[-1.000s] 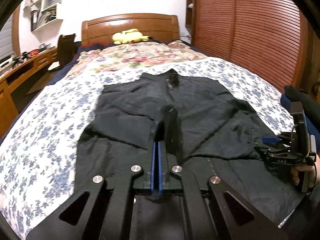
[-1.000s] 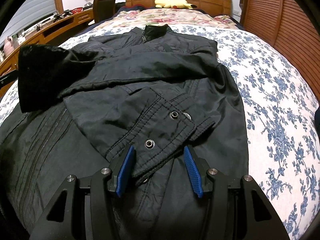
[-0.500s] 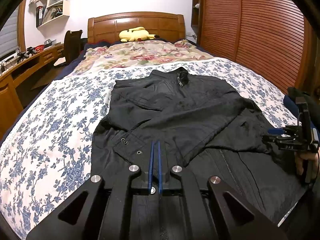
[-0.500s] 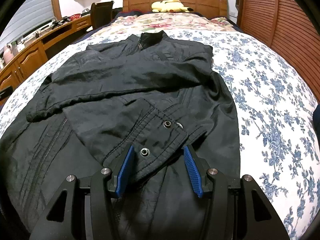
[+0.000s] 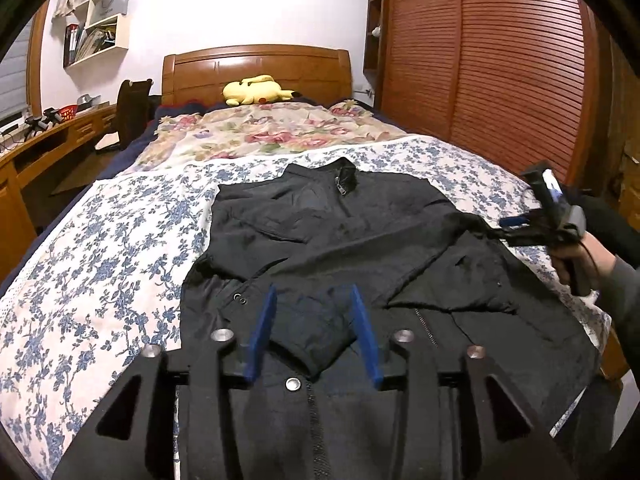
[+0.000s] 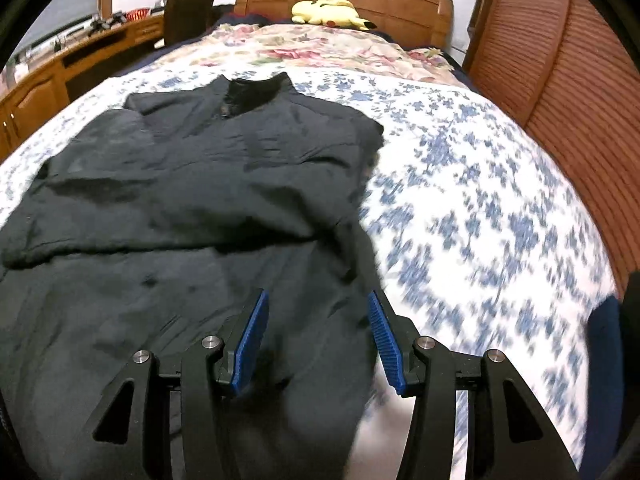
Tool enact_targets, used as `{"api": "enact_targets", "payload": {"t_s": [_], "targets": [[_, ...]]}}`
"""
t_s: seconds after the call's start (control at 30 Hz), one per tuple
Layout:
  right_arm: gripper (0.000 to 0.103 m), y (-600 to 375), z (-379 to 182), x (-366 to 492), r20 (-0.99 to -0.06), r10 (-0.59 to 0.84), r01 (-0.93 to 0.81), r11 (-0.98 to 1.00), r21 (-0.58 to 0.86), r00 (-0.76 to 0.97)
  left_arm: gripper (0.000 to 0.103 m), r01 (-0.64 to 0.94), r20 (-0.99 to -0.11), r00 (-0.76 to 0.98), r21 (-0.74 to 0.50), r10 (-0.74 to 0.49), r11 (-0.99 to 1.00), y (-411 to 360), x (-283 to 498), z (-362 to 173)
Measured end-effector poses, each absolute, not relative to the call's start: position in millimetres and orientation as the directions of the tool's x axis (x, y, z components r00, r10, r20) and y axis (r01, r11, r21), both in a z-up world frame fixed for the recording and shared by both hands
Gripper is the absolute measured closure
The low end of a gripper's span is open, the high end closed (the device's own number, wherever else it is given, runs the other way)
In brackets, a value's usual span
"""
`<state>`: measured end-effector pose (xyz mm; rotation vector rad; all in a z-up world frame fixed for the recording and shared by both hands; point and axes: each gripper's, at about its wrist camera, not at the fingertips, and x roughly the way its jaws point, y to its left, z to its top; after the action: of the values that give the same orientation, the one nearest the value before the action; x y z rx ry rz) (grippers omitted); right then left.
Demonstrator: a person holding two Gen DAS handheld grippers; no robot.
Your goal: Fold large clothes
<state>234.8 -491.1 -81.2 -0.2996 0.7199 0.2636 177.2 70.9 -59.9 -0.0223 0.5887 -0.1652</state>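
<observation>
The left hand-held gripper (image 5: 314, 330) hangs low over the front of a black jacket (image 5: 360, 240). Its jaws have just been opening and now stand apart. The cuff end of a sleeve (image 5: 316, 320) folded across the jacket's front lies between the blue pads (image 5: 262, 326), which do not press on it. The right hand-held gripper (image 6: 318, 338) also has its jaws apart, over the jacket's fabric near its right edge. It grips nothing; that view is blurred. In the left wrist view the same gripper (image 5: 520, 228) shows at the right of the picture, held by a hand (image 5: 576, 260) in a dark sleeve beside the jacket's right edge.

The jacket lies spread flat on the bed (image 5: 100, 260), on a white sheet with blue flowers. Its collar (image 5: 344, 178) points toward the wooden headboard (image 5: 256, 66), its zip runs down the middle, and both sleeves are folded inward over the chest. A yellow plush toy (image 5: 256, 90) rests at the head of the bed. A wooden desk (image 5: 36, 148) stands along the left wall, and a slatted wooden wardrobe (image 5: 500, 72) is on the right.
</observation>
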Motion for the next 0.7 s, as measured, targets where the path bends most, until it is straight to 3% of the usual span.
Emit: {"api": "enact_targets", "payload": {"t_s": [0.1,0.13,0.33,0.47,0.5,0.7], "targets": [[0.06,-483.1,-80.9,255.6,-0.684,0.116,-0.337,0.92,-0.198,0.721,0.03,0.144,-0.53,0.832,-0.081,-0.165,0.986,74.1,173.9,-57.9],[0.062,-479.2,-81.2,261.0,-0.682,0.104,-0.332,0.919,-0.212,0.724,0.027,0.143,-0.53,0.831,-0.085,-0.166,0.986,75.2,173.7,-57.6],[0.068,-458.5,-88.2,288.6,-0.69,0.024,-0.324,0.895,-0.308,0.724,0.024,0.127,-0.544,0.826,-0.073,-0.146,0.989,79.8,172.9,-61.5],[0.095,-455.0,-91.4,293.6,-0.714,0.044,-0.37,0.877,-0.308,0.699,0.024,0.116,-0.556,0.821,-0.058,-0.129,0.992,82.2,172.1,-64.6],[0.097,-454.0,-92.7,292.3,-0.713,0.039,-0.38,0.866,-0.326,0.7,0.024,0.115,-0.559,0.819,-0.058,-0.127,0.992,82.2,171.3,-64.9],[0.098,-473.5,-100.5,296.7,-0.704,-0.057,-0.311,0.87,-0.383,0.707,0.024,0.118,-0.558,0.82,-0.052,-0.127,0.992,82.9,169.9,-65.2]]}}
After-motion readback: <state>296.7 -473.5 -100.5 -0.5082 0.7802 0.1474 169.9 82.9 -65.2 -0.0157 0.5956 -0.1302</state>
